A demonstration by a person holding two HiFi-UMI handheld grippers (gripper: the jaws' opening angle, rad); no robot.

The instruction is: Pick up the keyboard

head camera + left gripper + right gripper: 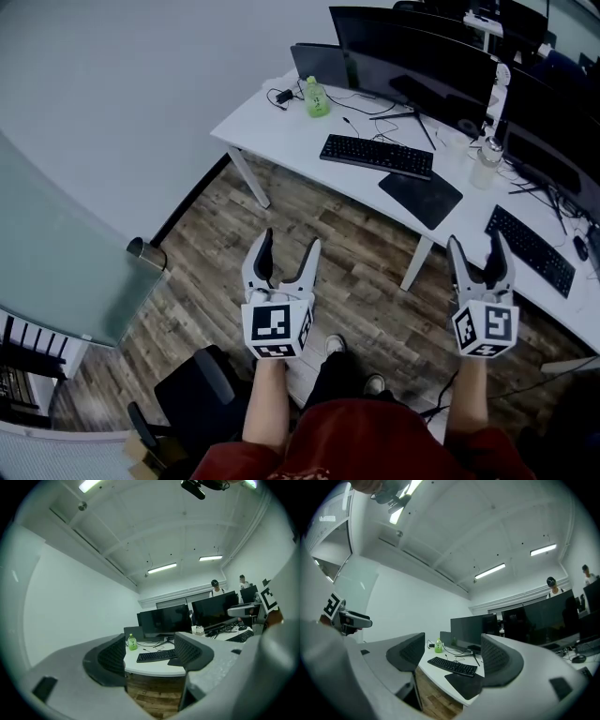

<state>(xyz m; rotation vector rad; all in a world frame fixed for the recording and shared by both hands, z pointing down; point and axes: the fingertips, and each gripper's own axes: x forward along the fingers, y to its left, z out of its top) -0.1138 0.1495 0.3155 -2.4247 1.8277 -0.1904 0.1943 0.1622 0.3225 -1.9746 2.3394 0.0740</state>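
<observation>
Nearest, above the wood floor: left gripper [291, 242] and right gripper [478, 242], pointed level, jaws of each spread wide, nothing between them. Beyond, well apart from both: white desk [272, 120], black keyboard [377, 156] lying flat on it, dark mouse pad [420, 198] just beside, green bottle [316, 97] and monitor [412, 66] farther back. Step in hand, by judgement: approach, no contact yet. Next: advance to the desk, lower, bracket the keyboard, close.
</observation>
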